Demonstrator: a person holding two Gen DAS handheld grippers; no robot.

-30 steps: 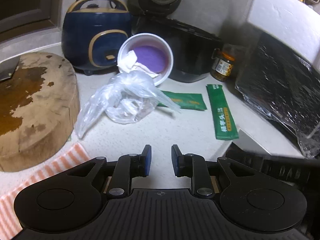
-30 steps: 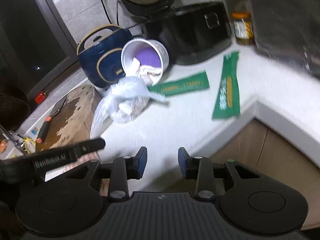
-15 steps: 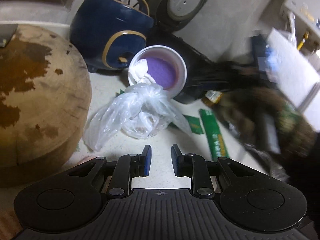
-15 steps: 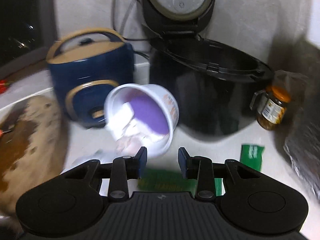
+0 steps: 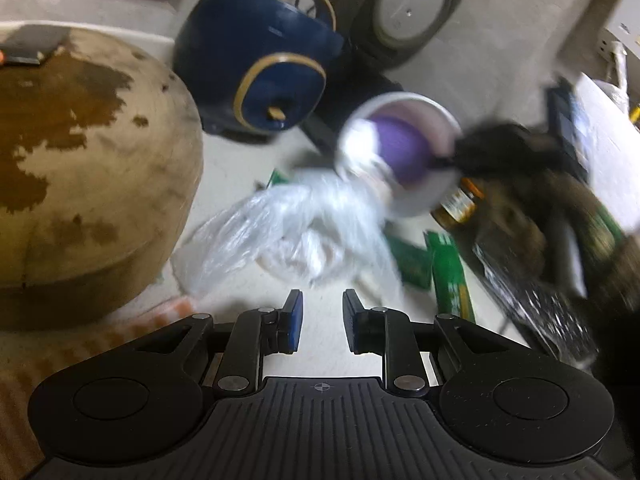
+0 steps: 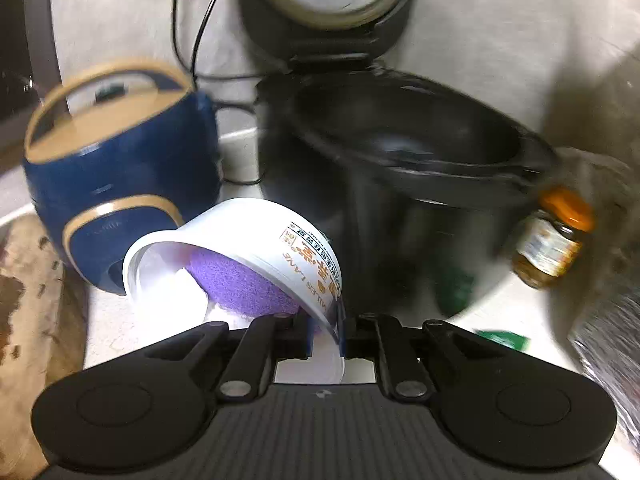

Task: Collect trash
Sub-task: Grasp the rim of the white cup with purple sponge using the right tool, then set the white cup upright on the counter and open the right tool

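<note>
A white paper cup (image 6: 256,236) with a purple inside and crumpled tissue lies tipped toward the left. My right gripper (image 6: 326,332) has its jaws closing, with the pads pinching the cup's rim wall. In the left wrist view the same cup (image 5: 404,152) is blurred, and a dark blurred sleeve (image 5: 520,184) reaches in from the right. A crumpled clear plastic bag (image 5: 304,232) lies just below the cup. Two green wrappers (image 5: 450,272) lie on the counter to its right. My left gripper (image 5: 322,320) hovers open just before the bag, with nothing between its fingers.
A round wooden chopping block (image 5: 80,152) fills the left. A blue rice cooker (image 5: 264,72) and an open black cooker (image 6: 400,168) stand behind the cup. A jar with an orange lid (image 6: 552,240) stands at the right. A striped cloth (image 5: 160,316) lies by the block.
My right gripper swung in to the cup and closed on its rim. The cup has shifted right and blurs with motion. My left gripper moved nearer the bag and rolled.
</note>
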